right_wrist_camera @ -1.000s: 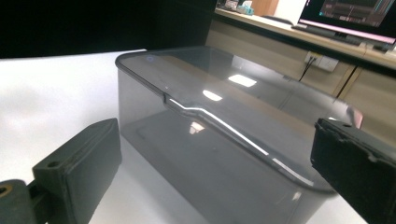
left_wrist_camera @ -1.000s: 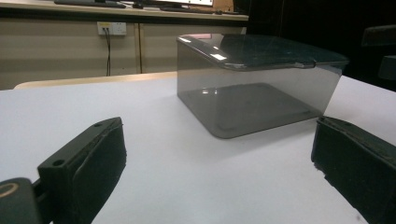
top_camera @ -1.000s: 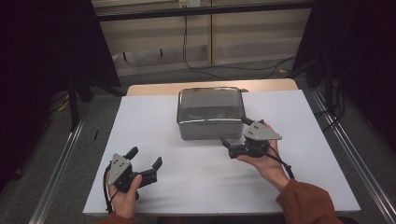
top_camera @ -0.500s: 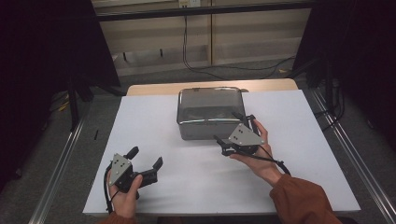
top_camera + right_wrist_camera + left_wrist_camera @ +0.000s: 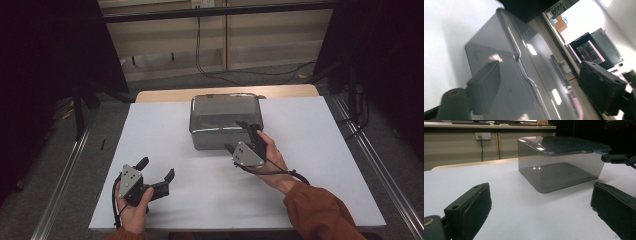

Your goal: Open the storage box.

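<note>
A smoky grey see-through box [image 5: 224,119] with a lid stands at the back middle of the white table top [image 5: 315,135]. My right gripper [image 5: 237,136] is rolled on its side at the box's front right corner, open, with one jaw over the lid edge and one in front of the wall. In the right gripper view its jaws [image 5: 539,80] straddle the box [image 5: 499,52] along the lid's rim [image 5: 520,60]. My left gripper [image 5: 156,168] rests open near the front left of the table, nothing between its fingers [image 5: 471,206]. It faces the box [image 5: 559,167].
A wooden table edge [image 5: 280,91] runs behind the white top. Metal rails [image 5: 67,172] flank the table on both sides. Cables [image 5: 235,75] lie on the floor beyond. One jaw of the right gripper [image 5: 616,158] reaches in beside the box in the left gripper view.
My right gripper has moved left to the box's front right corner and rolled onto its side, jaws now spanning the lid edge. The left gripper has barely moved.
</note>
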Motion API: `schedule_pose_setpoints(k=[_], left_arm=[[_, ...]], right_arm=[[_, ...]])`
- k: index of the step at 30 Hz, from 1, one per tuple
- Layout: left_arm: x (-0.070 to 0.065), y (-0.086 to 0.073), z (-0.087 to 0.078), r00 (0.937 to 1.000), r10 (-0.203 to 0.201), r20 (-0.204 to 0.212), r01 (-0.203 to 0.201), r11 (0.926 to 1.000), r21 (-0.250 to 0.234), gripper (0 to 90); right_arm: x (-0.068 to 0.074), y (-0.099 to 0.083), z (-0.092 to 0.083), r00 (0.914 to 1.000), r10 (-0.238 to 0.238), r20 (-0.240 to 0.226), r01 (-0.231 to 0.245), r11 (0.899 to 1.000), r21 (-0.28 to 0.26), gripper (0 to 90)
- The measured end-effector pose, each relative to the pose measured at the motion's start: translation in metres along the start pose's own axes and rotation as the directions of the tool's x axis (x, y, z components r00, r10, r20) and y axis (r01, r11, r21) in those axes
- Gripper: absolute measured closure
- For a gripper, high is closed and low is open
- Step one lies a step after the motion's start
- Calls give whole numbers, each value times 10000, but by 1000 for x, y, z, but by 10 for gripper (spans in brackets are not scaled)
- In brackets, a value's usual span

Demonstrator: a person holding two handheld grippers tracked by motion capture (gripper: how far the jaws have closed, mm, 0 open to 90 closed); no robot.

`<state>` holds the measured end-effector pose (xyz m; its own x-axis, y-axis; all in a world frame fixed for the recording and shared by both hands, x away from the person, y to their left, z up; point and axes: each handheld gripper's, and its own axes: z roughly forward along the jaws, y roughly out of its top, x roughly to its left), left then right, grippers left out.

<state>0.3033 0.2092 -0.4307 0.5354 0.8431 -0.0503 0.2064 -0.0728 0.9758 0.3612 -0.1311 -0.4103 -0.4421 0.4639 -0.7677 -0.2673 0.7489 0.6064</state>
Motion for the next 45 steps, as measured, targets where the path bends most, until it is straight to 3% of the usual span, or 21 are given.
schedule_pose_setpoints(k=[1,4,8,10,13,17,28,30,45], left_arm=[[0,0,0,10000,-18,12,18,10000,-6,31],[0,1,1,9999,36,-124,-35,10000,78,31],[0,0,3,9999,57,-156,-54,9999,160,31],[0,1,4,9999,11,-145,-10,9999,118,31],[0,1,4,9998,64,-178,-62,9999,139,31],[-3,1,2,9998,173,-36,-172,9996,233,31],[0,2,4,10000,60,-5,-60,9999,102,43],[-1,2,5,10000,68,-27,-68,9999,83,43],[0,6,12,9991,254,347,-258,9996,129,37]], right_arm=[[1,1,1,9995,-322,25,322,9994,85,194],[3,3,5,9990,-397,-204,402,9989,240,206],[6,4,9,9942,-1054,-225,1063,9934,430,255],[8,5,10,9854,-1698,-138,1704,9838,558,281],[12,6,13,9790,-2037,-85,2038,9767,671,331],[17,7,14,9586,-2845,91,2827,9553,872,413],[20,7,15,9402,-3402,159,3344,9310,1462,598],[21,7,15,9429,-3328,148,3267,9323,1554,614],[24,7,19,9325,-3606,189,3518,9191,1775,759]])
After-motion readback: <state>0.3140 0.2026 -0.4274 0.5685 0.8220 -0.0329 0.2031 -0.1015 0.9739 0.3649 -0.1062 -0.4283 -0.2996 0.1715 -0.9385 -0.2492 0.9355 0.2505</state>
